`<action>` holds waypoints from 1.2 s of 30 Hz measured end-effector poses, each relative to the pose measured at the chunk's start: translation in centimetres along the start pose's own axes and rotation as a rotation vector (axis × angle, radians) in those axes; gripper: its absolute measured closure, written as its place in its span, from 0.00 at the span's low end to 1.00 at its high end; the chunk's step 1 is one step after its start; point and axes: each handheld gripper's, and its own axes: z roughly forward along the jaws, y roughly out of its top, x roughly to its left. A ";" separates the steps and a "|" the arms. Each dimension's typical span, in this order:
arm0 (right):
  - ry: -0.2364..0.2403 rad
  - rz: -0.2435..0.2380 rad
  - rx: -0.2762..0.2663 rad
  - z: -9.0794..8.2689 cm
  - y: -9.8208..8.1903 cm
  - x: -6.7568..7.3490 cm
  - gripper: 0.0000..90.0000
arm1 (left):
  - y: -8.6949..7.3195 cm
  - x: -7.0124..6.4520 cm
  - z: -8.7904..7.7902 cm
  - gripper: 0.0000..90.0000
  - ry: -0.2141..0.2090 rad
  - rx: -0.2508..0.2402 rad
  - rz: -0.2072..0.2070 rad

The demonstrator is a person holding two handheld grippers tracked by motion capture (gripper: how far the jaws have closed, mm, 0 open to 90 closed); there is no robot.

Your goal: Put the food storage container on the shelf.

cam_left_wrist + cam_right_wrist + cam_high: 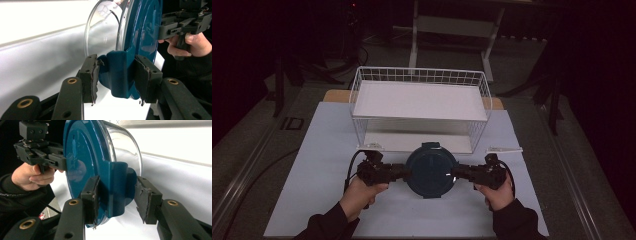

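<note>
Two-handed carry of a lidded glass container (430, 170) in front of a white wire basket shelf (420, 102), on a pale table mat (319, 200). Seen from the high view, the container, a clear round bowl closed with a dark teal lid, sits between the left gripper (404, 172) and the right gripper (457, 173), each held by one hand and pointing inward at opposite edges of the lid. In the left gripper view the left gripper (117, 75) has its jaws partly closed on a teal locking clasp (119, 72) of the lid, both pads pressed against the clasp's sides; in the right gripper view the right gripper (117, 195) stands about half open around the opposite clasp (117, 190), the near pad on the clasp, while the far pad appears to stand a little off it, so a firm hold on that side cannot be confirmed. Since the load hangs from two small plastic tabs, the step is best done by keeping both hands level and moving them together, at equal pace and constant spacing, so that the bowl neither tilts nor twists out of either grip. The container probably sits clear of the mat, just before the shelf's lower tier (417, 141).
</note>
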 end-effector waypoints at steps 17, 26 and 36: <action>-0.007 -0.043 -0.017 4.1 2.4 -3.4 0.63 | 2.1 4.8 1.1 0.62 0.056 -0.033 0.028; -0.046 -0.030 -0.026 5.5 3.0 -5.2 0.63 | 2.5 6.8 2.6 0.61 0.086 -0.039 0.018; -0.052 -0.007 -0.037 6.3 3.4 -6.7 0.62 | 3.0 7.9 3.4 0.61 0.104 -0.058 -0.005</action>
